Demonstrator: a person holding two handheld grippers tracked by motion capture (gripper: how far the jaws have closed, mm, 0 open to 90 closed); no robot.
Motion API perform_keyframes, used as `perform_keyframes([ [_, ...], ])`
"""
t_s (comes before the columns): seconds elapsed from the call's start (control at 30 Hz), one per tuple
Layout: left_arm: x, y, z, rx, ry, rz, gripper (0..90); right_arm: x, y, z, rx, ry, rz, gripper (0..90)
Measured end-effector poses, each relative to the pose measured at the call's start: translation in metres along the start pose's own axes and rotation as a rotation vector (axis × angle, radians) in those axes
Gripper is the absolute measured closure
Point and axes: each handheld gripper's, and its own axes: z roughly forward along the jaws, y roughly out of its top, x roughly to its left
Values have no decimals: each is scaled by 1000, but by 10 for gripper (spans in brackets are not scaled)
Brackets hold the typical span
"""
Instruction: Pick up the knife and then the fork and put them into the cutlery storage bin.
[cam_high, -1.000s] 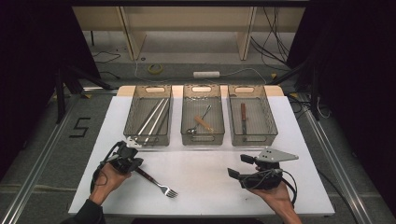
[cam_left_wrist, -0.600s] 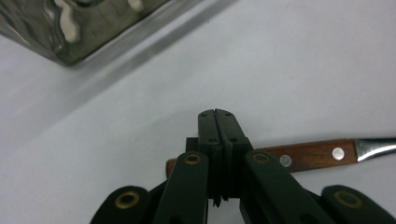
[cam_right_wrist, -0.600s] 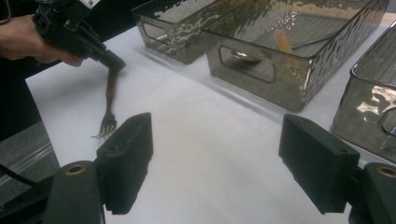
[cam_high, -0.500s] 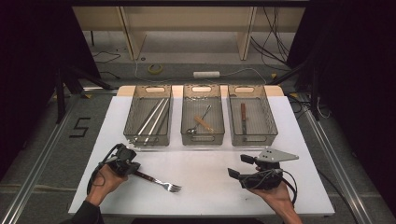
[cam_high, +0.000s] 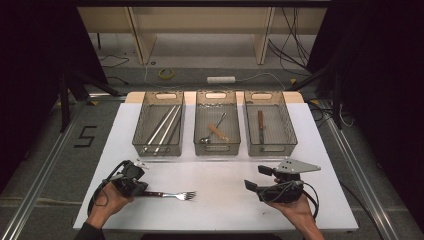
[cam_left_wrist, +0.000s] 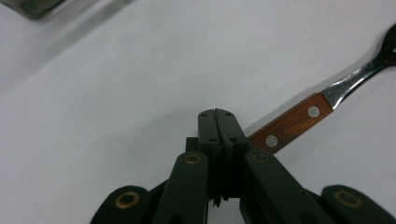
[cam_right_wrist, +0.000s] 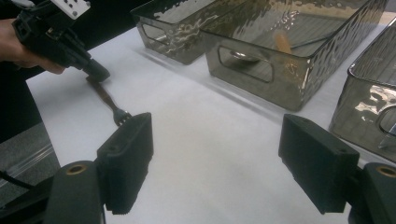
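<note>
One fork (cam_high: 170, 194) in play: lies flat on the table (cam_high: 220, 172), out in front of the left bin (cam_high: 175, 150), tines pointing away from the left hand-held gripper (cam_high: 142, 188). Has swung since a second ago, from slanting away from that bin to running along its front wall. Suggests squaring up for a lift, not carrying yet. Left jaws together over the handle's end, hiding its tip. Cannot tell whether pinching or merely pressing. Right hand-held gripper (cam_high: 257, 178): jaws apart, empty, well off from the bin.
</note>
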Motion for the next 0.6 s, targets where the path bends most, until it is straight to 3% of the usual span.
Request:
perform_keyframes([
  [0.6, -16, -7, -4, 108, -34, 64, 888, 0, 0, 1, 9, -1, -12, 274],
])
